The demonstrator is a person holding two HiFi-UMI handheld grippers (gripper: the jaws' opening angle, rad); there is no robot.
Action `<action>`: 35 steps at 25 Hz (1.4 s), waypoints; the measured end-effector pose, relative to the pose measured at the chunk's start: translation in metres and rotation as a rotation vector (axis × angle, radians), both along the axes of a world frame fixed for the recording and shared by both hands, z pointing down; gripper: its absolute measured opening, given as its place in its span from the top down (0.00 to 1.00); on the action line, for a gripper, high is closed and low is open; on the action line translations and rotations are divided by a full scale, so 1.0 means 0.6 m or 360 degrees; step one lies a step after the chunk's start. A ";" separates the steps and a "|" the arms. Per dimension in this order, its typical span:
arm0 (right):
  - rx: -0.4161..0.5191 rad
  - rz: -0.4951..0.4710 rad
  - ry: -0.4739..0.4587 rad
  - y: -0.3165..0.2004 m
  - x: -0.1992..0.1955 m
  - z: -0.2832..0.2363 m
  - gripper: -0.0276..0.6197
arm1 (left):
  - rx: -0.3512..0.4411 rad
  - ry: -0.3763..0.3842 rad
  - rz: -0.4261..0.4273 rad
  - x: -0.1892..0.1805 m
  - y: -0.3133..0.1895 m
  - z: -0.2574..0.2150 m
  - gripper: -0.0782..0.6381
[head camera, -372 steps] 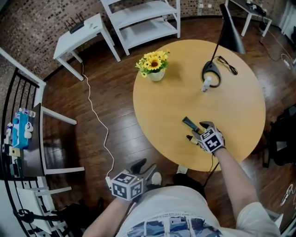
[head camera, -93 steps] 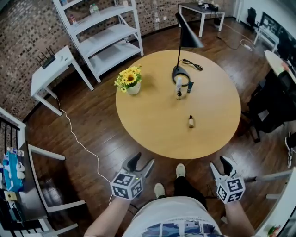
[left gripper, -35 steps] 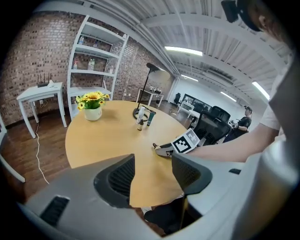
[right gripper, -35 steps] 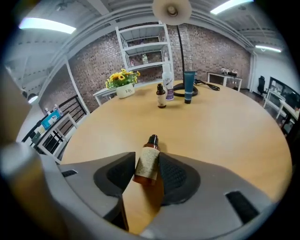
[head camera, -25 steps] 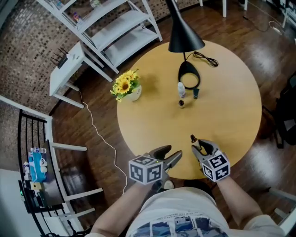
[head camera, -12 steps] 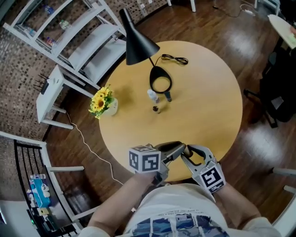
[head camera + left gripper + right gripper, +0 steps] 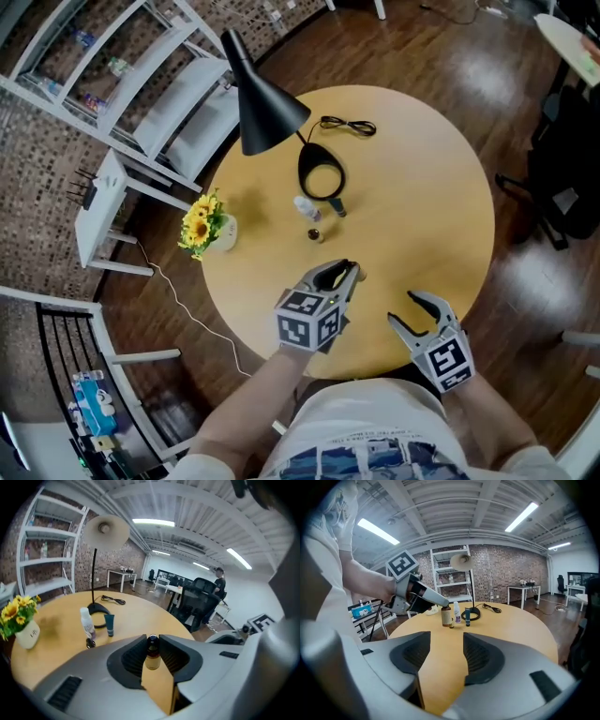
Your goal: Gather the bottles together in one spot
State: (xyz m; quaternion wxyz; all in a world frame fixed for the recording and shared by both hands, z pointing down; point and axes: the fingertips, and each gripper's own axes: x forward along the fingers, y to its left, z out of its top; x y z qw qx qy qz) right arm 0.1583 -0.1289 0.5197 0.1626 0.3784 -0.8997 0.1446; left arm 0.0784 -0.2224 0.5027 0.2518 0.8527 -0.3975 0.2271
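Amber bottle point(image 7: 151, 658), upright, pinched between jaws of left tool point(image 7: 151, 639)

In the head view the jaws of the left gripper point(image 7: 347, 272) covered nearly all of the brown bottle point(image 7: 151, 658). In the right gripper view that bottle hid most of the small dark bottle point(image 7: 316, 234). Bottle labels were too small to read. The white shelf point(image 7: 202, 75) and black chair point(image 7: 567, 131) were cut off at the head view's edges.
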 end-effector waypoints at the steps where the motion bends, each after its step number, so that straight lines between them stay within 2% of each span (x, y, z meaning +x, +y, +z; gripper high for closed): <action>1: -0.0013 0.0017 0.0007 -0.001 0.009 0.004 0.58 | 0.0050 -0.0056 -0.0034 -0.008 -0.022 0.012 0.78; 5: -0.0064 0.0109 0.0035 -0.001 0.046 0.022 0.58 | 0.0175 -0.0250 -0.0182 -0.041 -0.107 0.079 0.78; 7: -0.0095 0.0144 0.0057 0.000 0.065 0.032 0.58 | 0.0202 -0.0307 -0.0224 -0.049 -0.145 0.114 0.78; 15: -0.0277 0.0277 0.0124 0.032 0.122 0.076 0.58 | 0.0250 -0.0306 -0.0347 -0.060 -0.223 0.204 0.78; 21: -0.0284 0.0282 0.0165 0.043 0.118 0.084 0.58 | 0.0286 -0.0334 -0.0305 -0.069 -0.216 0.211 0.77; 22: -0.0269 0.0282 0.0174 0.042 0.119 0.083 0.58 | 0.0298 -0.0333 -0.0286 -0.065 -0.213 0.207 0.72; 23: -0.0253 0.0283 0.0184 0.042 0.119 0.082 0.58 | 0.0313 -0.0324 -0.0264 -0.060 -0.210 0.200 0.64; 28: -0.0165 0.0277 0.0222 0.051 0.086 0.054 0.58 | 0.0429 -0.0223 -0.0231 -0.067 -0.152 0.112 0.62; 32: -0.0099 0.0255 0.0195 0.083 0.049 0.019 0.58 | 0.0437 -0.0110 -0.0196 -0.097 -0.032 0.028 0.62; 35: -0.0074 0.0241 0.0150 0.123 0.007 -0.010 0.58 | 0.0407 -0.0054 -0.0182 -0.157 0.078 -0.018 0.62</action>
